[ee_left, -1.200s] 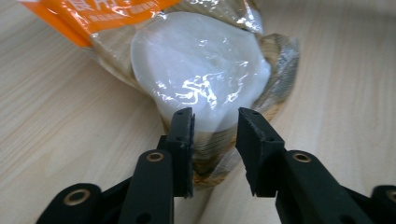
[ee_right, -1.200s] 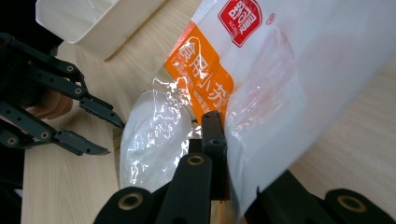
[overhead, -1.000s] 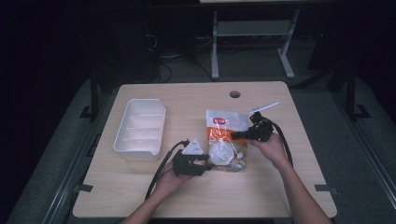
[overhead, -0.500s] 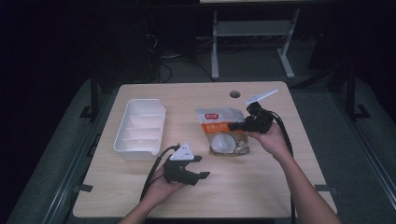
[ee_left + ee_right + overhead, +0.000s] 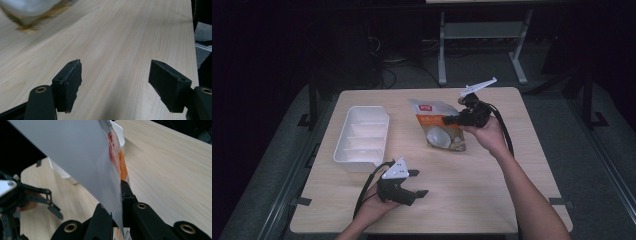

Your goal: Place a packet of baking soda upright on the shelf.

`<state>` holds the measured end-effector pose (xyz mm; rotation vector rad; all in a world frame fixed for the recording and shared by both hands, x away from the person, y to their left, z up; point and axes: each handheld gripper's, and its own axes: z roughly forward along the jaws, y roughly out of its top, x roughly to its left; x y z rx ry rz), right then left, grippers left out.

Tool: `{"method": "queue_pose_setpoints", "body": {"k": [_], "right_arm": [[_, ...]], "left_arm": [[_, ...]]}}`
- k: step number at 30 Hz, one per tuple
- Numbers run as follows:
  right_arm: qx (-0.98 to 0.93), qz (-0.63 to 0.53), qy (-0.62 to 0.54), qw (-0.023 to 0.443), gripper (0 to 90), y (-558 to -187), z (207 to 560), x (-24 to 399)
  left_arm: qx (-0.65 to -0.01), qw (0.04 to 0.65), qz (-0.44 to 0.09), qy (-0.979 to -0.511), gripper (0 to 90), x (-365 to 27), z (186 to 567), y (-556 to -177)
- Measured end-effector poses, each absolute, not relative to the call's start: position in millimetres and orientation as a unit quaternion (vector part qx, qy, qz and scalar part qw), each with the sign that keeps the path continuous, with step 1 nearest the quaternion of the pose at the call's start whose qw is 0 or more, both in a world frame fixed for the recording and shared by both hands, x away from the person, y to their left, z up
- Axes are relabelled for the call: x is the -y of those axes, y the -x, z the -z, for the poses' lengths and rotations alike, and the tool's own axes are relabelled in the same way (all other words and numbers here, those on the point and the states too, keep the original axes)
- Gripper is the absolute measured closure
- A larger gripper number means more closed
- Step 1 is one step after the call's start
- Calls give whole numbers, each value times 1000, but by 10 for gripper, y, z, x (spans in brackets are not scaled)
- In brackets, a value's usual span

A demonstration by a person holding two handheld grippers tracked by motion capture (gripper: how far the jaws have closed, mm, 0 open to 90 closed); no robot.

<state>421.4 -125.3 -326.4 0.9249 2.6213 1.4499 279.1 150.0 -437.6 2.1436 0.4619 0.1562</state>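
The right gripper has its jaws closed on the edge of the snack bag, holding it lifted over the worktop toward the far right corner; in the right gripper view the bag's silver back passes between the two black jaws. The left gripper sits near the worktop's near edge, left of centre, jaws spread wide and holding nothing. A white divided tray rests along the left edge.

red label on bag, print unreadable
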Motion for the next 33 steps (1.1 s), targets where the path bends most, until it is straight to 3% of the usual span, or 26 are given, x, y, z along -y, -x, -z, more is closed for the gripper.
{"method": "queue_pose_setpoints", "body": {"k": [33], "right_arm": [[-837,-494,-235,-22,899,-4614,3076,175]], "left_arm": [[-183,441,-74,-876,221,-1627,4473,-2839]]}}
